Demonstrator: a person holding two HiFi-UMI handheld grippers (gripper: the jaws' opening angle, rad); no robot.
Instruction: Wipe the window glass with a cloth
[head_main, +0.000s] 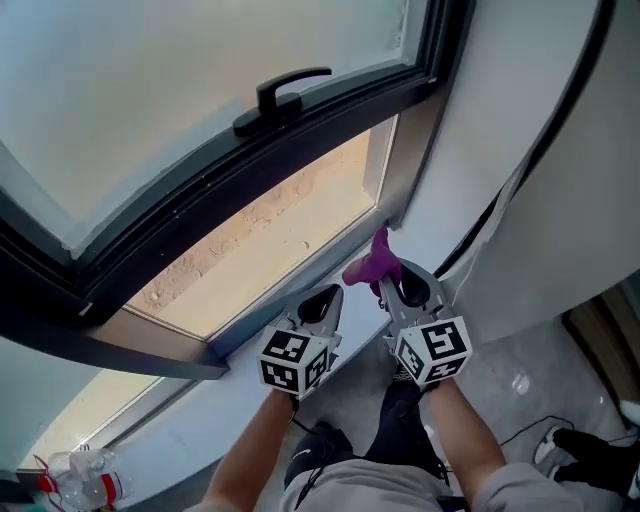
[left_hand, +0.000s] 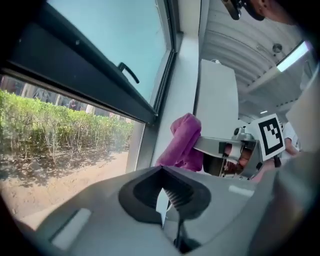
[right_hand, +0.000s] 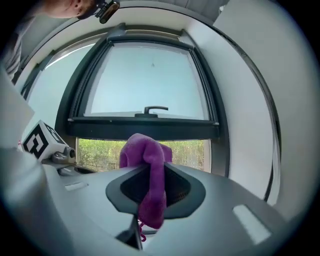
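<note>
A purple cloth (right_hand: 148, 170) hangs bunched from my right gripper (right_hand: 150, 189), whose jaws are shut on it. In the head view that gripper (head_main: 385, 278) holds the cloth (head_main: 373, 262) up at the lower right corner of the bottom window pane (head_main: 270, 240), close to the glass. My left gripper (head_main: 322, 300) is just to its left, near the sill. Its jaws (left_hand: 164, 195) are shut with nothing between them. The left gripper view has the cloth (left_hand: 181, 142) ahead and to the right. Hedges show through the lower glass (right_hand: 187, 150).
A dark frame bar with a black handle (head_main: 285, 95) separates the upper pane (head_main: 180, 60) from the lower one. A white wall (head_main: 530, 170) rises at the right. A plastic bottle (head_main: 75, 472) stands on the sill far left. A cable and a shoe (head_main: 590, 445) lie on the floor.
</note>
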